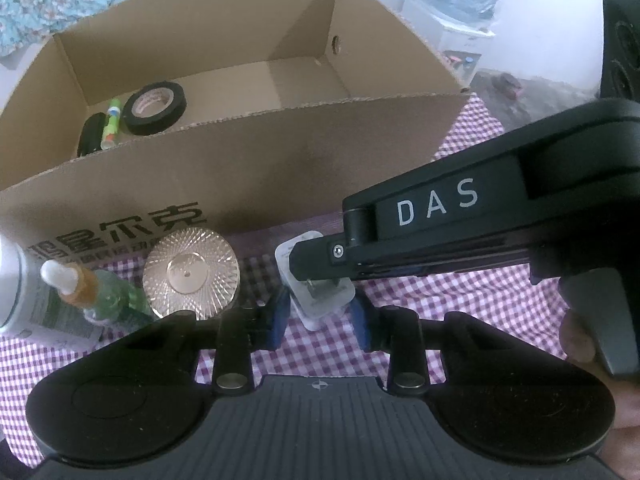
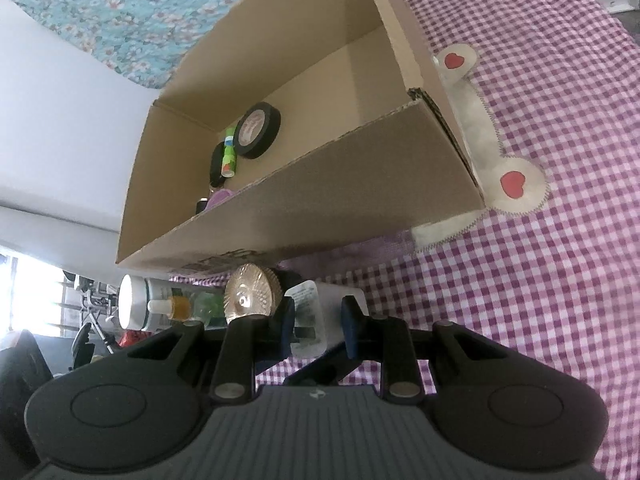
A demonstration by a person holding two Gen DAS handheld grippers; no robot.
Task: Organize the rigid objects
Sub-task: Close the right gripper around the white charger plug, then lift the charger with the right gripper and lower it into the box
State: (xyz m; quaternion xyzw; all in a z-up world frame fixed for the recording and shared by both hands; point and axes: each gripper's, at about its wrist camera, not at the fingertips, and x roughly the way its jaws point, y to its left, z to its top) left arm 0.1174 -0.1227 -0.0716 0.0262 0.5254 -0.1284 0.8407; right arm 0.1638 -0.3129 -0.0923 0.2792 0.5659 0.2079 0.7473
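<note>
A white plug adapter (image 1: pixel 324 300) (image 2: pixel 306 312) sits just over the purple gingham cloth (image 1: pixel 460 312), in front of the open cardboard box (image 1: pixel 280 168) (image 2: pixel 320 208). My left gripper (image 1: pixel 320 314) has its blue pads (image 1: pixel 280 316) against the adapter's two sides. My right gripper (image 1: pixel 316 272) (image 2: pixel 318 320) reaches in from the right, rolled on its side, and is shut on the same adapter. One black finger lies across the adapter's top and the other is hidden. Inside the box lie a black tape roll (image 1: pixel 154 108) (image 2: pixel 258 130), a green tube (image 1: pixel 111 122) and a black object (image 1: pixel 90 140).
Left of the adapter stand a golden ribbed round lid (image 1: pixel 191 274) (image 2: pixel 248 300), an amber dropper bottle (image 1: pixel 76 284), a green bottle (image 1: pixel 116 300) and a white bottle (image 1: pixel 12 280). A person's fingers (image 1: pixel 576 336) hold the right gripper. A cloth patch with red hearts (image 2: pixel 512 184) lies beside the box.
</note>
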